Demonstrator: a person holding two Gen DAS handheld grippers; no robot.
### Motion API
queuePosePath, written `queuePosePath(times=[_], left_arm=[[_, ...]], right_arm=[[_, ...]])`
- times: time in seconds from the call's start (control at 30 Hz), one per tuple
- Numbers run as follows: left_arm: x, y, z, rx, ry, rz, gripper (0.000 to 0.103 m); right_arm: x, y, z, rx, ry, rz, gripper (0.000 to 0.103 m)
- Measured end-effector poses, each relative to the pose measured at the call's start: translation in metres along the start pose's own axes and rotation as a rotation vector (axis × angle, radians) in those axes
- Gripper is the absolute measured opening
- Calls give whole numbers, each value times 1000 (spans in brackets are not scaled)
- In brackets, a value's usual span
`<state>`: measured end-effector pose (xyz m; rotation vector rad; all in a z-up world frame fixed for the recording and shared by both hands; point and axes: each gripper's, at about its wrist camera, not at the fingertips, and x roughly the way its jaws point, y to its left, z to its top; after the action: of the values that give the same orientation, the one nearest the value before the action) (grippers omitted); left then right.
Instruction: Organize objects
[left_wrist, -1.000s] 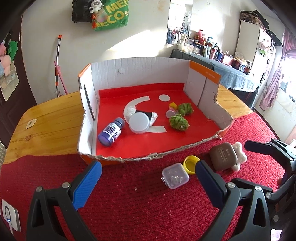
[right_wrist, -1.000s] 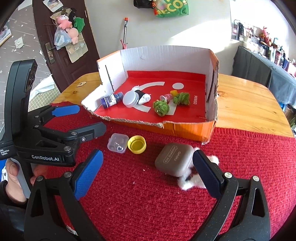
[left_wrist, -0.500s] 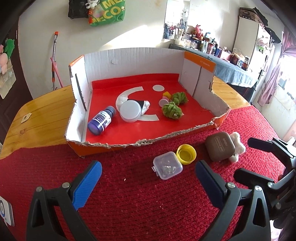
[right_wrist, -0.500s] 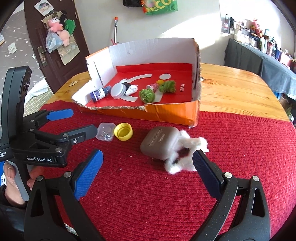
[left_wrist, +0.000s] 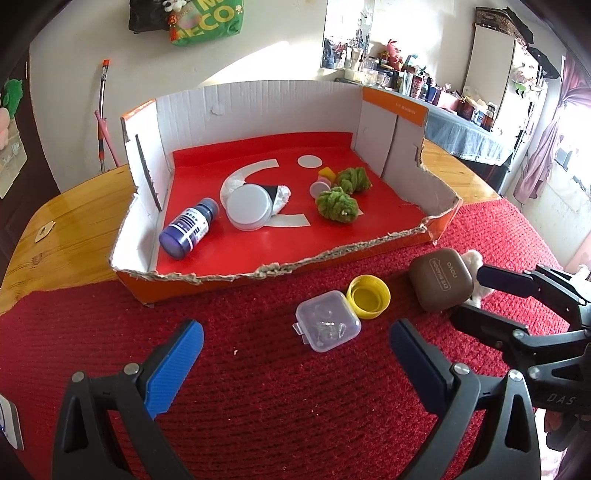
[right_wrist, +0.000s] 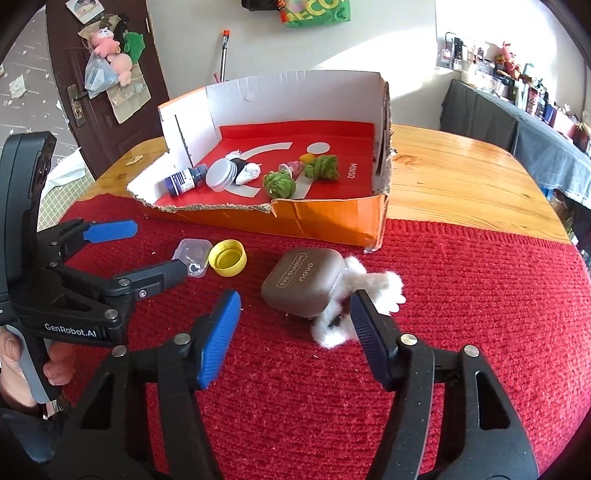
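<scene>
A: Why does the right gripper (right_wrist: 293, 319) sit so low over the red knitted cloth (right_wrist: 461, 295)?

B: Its jaws have just been closing, yet grasp nothing; the brown rounded plastic eye-shadow case (right_wrist: 303, 282) lies just ahead, touching a fluffy white tuft (right_wrist: 373, 282).

A: And the left gripper (left_wrist: 295, 354)?

B: Spread wide, empty, facing the clear square plastic box (left_wrist: 327, 321) and yellow ribbed cap (left_wrist: 369, 297), both outside the torn orange cardboard tray (left_wrist: 207, 107).

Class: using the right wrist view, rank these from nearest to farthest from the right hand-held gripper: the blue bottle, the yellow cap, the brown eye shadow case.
1. Brown eye shadow case, just ahead of the right hand-held gripper.
2. Yellow cap, farther left on the red cloth.
3. Blue bottle, inside the box.
</scene>
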<state>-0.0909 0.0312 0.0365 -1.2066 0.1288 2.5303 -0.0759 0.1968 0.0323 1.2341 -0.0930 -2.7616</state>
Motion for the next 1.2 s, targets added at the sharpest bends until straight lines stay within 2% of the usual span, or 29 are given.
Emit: queuePosePath(times=[0.23, 0.7, 1.2], left_arm=[[8, -1, 0, 8, 18, -2, 101], [19, 0, -1, 16, 53, -1, 84], [21, 2, -1, 35, 55, 38, 73]], right_arm=[[9, 2, 2, -13, 13, -8, 58], [25, 12, 12, -57, 24, -15, 57], [42, 14, 16, -90, 41, -19, 53]])
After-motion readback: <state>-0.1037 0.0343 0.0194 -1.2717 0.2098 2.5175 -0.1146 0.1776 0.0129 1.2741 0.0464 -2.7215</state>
